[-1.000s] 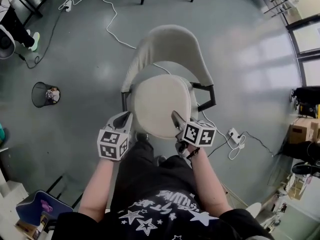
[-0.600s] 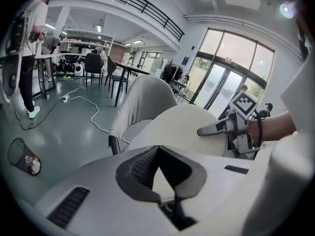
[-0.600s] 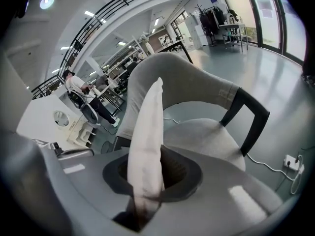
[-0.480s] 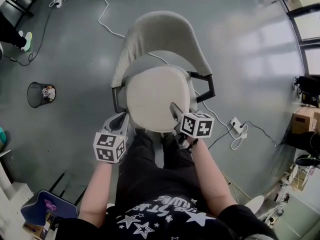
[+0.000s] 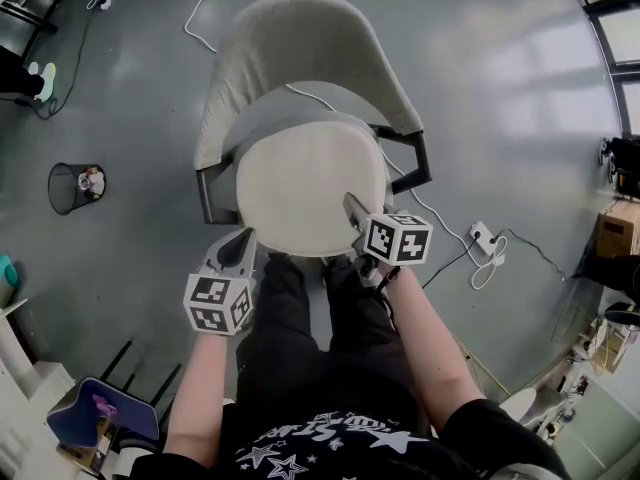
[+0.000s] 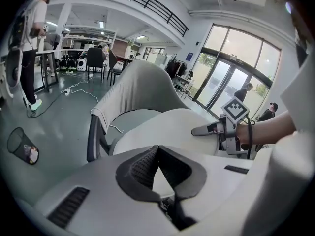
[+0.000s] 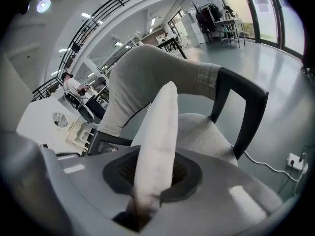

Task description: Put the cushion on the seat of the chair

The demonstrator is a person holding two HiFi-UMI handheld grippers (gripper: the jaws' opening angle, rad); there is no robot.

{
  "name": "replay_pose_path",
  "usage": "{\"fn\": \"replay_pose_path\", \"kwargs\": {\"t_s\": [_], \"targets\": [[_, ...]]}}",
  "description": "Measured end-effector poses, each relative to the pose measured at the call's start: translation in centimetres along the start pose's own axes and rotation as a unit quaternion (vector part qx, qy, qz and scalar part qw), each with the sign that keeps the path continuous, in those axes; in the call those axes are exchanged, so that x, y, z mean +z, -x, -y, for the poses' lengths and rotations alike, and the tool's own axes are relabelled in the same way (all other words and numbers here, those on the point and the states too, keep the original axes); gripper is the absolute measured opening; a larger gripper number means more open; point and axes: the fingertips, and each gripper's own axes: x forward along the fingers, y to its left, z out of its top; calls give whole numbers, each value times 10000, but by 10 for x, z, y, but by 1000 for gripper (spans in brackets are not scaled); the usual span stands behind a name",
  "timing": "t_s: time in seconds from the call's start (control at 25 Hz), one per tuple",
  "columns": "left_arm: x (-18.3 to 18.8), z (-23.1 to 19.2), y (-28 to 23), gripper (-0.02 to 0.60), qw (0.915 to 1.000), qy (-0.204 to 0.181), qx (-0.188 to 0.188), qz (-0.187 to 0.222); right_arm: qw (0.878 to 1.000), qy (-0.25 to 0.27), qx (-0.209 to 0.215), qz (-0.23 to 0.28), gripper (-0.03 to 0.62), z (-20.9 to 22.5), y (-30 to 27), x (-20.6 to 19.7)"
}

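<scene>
A round cream cushion point(image 5: 305, 183) hangs flat just over the grey seat point(image 7: 202, 136) of a beige armchair point(image 5: 300, 43). My left gripper point(image 5: 245, 238) pinches the cushion's near left rim, its jaws closed at the tips around the edge point(image 6: 156, 149). On the near right rim my right gripper point(image 5: 352, 208) is shut, and the cushion point(image 7: 157, 132) rises edge-on from between its pads in the right gripper view. The left gripper view shows the cushion point(image 6: 167, 127) stretching across to the right gripper point(image 6: 204, 130). The seat point(image 6: 133, 117) shows beneath and beyond it.
Black armrest frames point(image 5: 415, 163) flank the seat. The person's legs point(image 5: 320, 318) stand against the chair's front. A wire waste bin point(image 5: 72, 186) stands at the left. A white cable point(image 5: 190, 18) and a power strip point(image 5: 485, 238) lie on the grey floor.
Both grippers have come down with the cushion toward the seat, and the chair now sits nearer and larger in the head view. The grips look unchanged.
</scene>
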Motion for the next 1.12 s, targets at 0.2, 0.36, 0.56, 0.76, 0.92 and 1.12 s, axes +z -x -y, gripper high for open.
{"fn": "replay_pose_path", "kwargs": {"t_s": [0.2, 0.36, 0.56, 0.76, 0.92, 1.12], "targets": [[-14, 1, -20, 9, 9999, -48, 14, -141, 10000, 84, -8, -15, 71, 22, -8, -11], [-25, 2, -37, 9, 9997, -41, -3, -241, 9996, 264, -125, -40, 71, 44, -20, -16], [-41, 4, -52, 9, 9994, -7, -1, -359, 9997, 155, -198, -44, 74, 66, -34, -22], [-45, -2, -57, 9, 9992, 94, 151, -348, 9996, 71, -280, -73, 75, 78, -42, -31], [-49, 1, -61, 9, 9990, 51, 178, -412, 9990, 62, -392, -188, 108, 92, -49, -37], [-50, 9, -68, 9, 9989, 56, 164, -434, 9978, -120, -559, -333, 183, 116, -54, -38]]}}
